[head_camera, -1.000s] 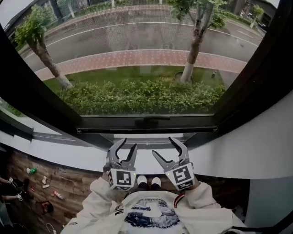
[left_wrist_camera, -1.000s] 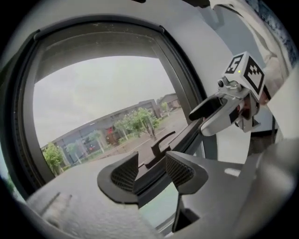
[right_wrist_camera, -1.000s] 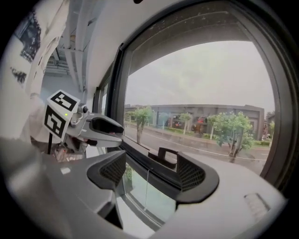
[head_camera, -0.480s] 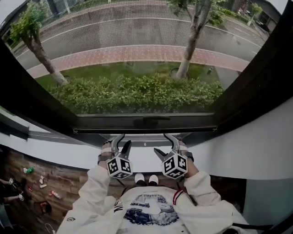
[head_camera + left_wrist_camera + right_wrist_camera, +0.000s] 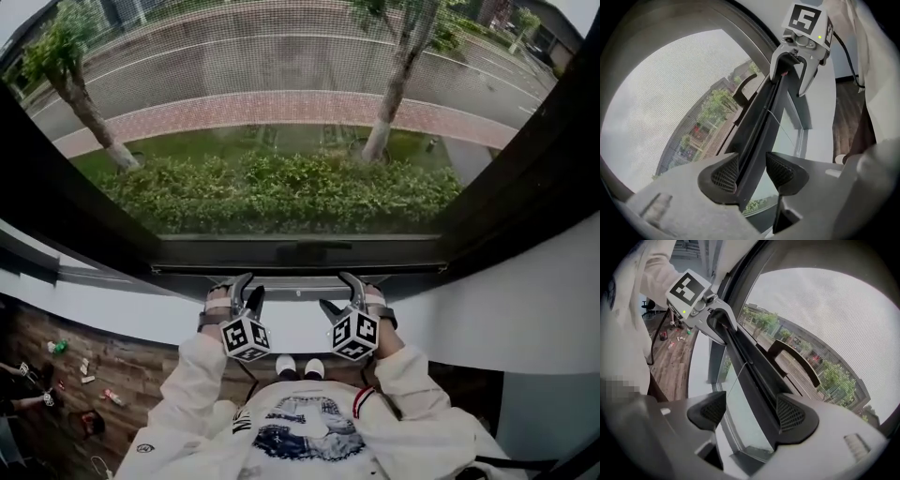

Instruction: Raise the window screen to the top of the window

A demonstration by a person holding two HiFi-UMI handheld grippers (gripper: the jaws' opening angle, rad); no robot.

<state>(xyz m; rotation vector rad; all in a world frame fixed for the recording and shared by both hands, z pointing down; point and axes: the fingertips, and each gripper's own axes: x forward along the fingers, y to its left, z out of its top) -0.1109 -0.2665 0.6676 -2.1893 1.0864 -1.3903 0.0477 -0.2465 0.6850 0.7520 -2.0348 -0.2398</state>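
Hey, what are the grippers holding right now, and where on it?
The window screen's bottom rail runs between both pairs of jaws. The right gripper is open around it; whether the left gripper has clamped it cannot be told.

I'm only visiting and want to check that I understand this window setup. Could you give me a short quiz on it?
1. True or false: the right gripper holds the screen's handle.
2. Directly outside lies: A a hedge, B a river, C a car park.
3. What runs between the left gripper's open jaws?
Key: 1 false, it is open and apart from the handle. 2 A. 3 the screen's bottom bar.
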